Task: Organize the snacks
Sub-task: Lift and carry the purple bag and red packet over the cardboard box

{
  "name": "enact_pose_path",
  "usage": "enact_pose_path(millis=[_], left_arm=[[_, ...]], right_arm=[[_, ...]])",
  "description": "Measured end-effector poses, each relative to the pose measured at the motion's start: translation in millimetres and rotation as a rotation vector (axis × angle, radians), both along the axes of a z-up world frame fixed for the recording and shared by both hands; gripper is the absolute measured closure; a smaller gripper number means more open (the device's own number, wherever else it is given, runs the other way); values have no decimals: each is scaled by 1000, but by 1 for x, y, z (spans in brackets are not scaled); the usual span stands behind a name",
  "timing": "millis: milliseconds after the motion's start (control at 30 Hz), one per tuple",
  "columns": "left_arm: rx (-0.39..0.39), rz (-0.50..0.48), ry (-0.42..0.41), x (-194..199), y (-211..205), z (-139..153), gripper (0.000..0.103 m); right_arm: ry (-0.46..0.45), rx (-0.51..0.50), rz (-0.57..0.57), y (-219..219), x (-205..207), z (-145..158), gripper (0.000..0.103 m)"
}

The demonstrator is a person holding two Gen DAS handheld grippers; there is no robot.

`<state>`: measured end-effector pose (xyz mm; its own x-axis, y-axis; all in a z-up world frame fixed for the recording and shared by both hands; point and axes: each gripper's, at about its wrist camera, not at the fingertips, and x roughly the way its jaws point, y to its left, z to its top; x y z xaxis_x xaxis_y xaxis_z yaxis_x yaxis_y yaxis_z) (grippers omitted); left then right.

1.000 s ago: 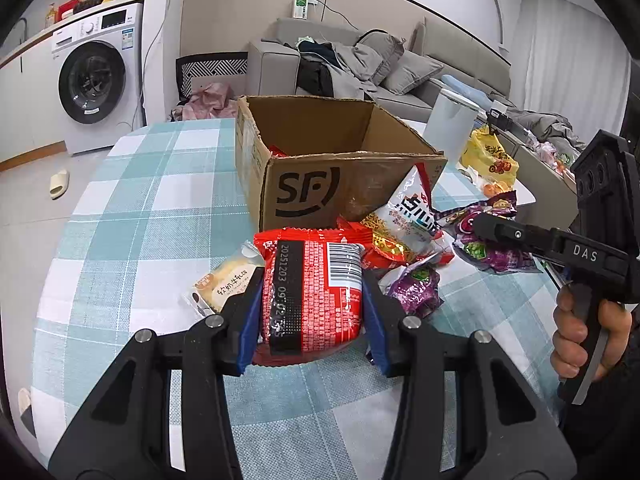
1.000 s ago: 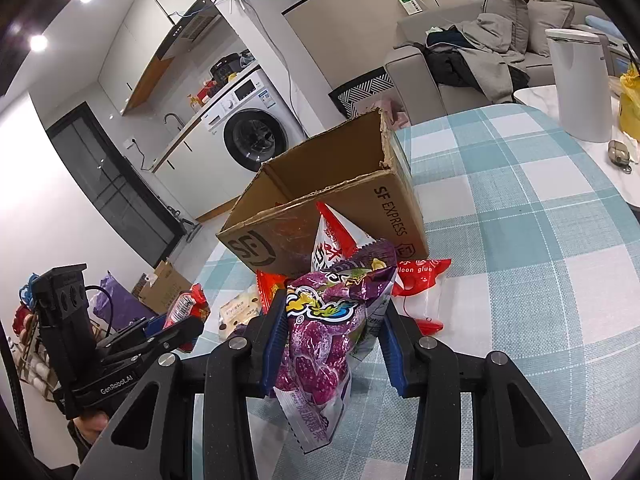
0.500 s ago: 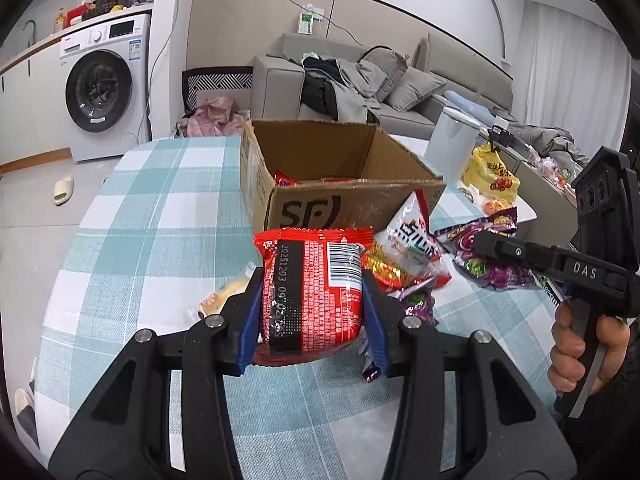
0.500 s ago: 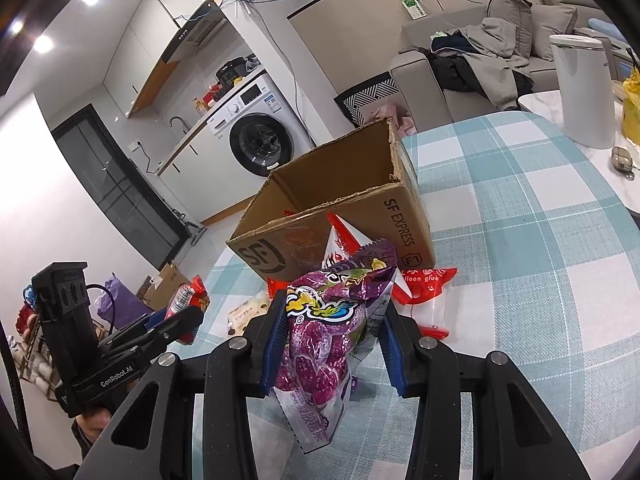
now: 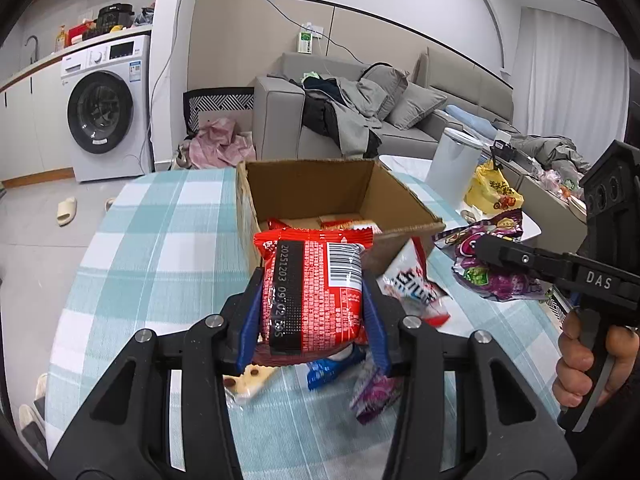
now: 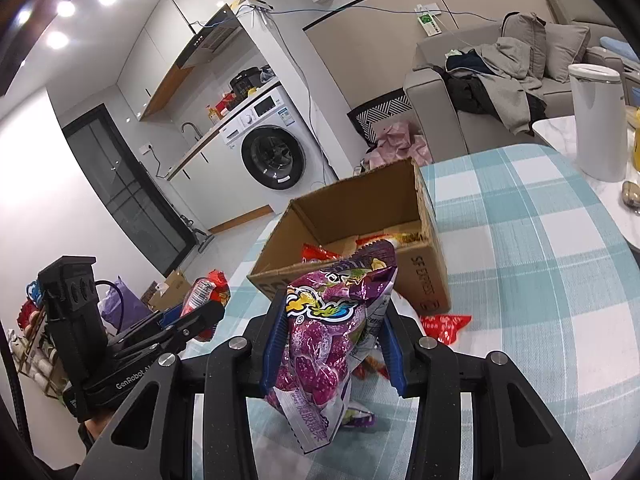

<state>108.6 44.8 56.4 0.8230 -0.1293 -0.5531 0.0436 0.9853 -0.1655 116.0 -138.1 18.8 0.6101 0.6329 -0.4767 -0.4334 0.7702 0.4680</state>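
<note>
We have the left gripper clamped on a red snack pack, the right gripper clamped on a purple bag. Both sit above the teal checked tablecloth. Cardboard box at 12 o'clock, washing machine at 10, sofa at 1.

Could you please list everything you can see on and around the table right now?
red packet: one, red, clamped in left tool
purple bag: one, purple, clamped in right tool
cardboard box: one, brown, open, snacks inside
loose snacks: several, mixed colours, on table before box
tablecloth: one, teal-white check
white canister: one, white, side table
washing machine: one, white, background
sofa: one, grey, clothes piled on it
left tool: one, black, blue pads
right tool: one, black, blue pads
</note>
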Motion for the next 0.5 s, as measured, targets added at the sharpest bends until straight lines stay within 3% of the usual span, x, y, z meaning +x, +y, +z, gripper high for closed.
enact_pose_path(millis=[500], left_arm=[[19, 27, -26, 40, -4, 18, 61]], right_arm=[[-33, 24, 3, 11, 22, 28, 60]])
